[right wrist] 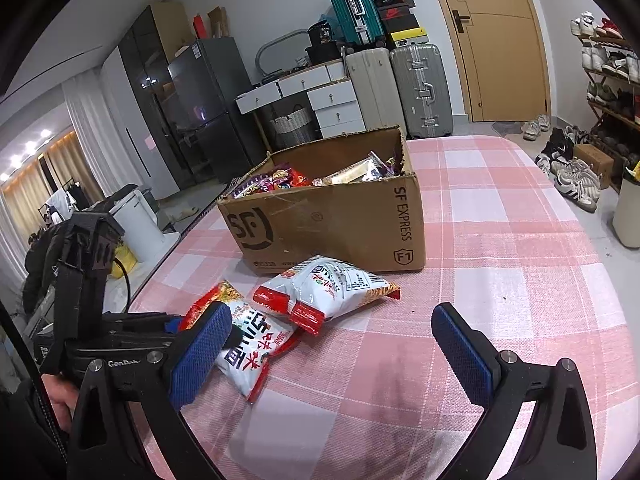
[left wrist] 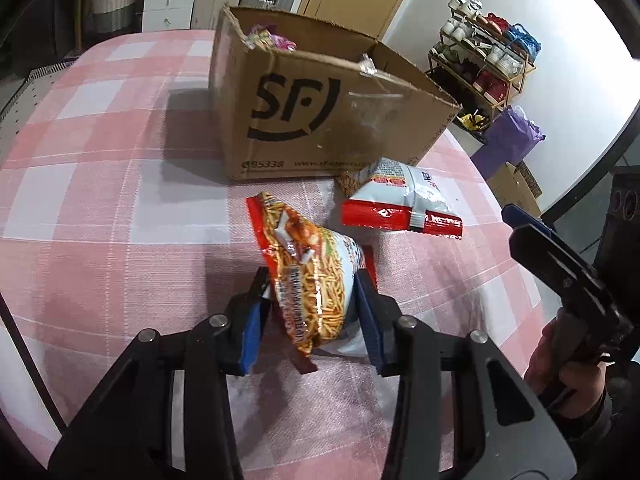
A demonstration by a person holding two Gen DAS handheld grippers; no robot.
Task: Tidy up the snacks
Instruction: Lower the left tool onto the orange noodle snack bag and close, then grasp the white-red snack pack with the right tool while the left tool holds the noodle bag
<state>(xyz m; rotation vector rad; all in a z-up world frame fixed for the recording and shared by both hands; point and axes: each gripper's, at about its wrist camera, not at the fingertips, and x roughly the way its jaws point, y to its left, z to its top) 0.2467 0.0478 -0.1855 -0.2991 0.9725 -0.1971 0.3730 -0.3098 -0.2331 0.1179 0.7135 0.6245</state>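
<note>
I am in a lived-in home: suitcases point(right wrist: 420, 88) stacked by a wooden door point(right wrist: 496, 40), a shoe rack point(right wrist: 612, 92), a fridge point(right wrist: 208, 108).
</note>
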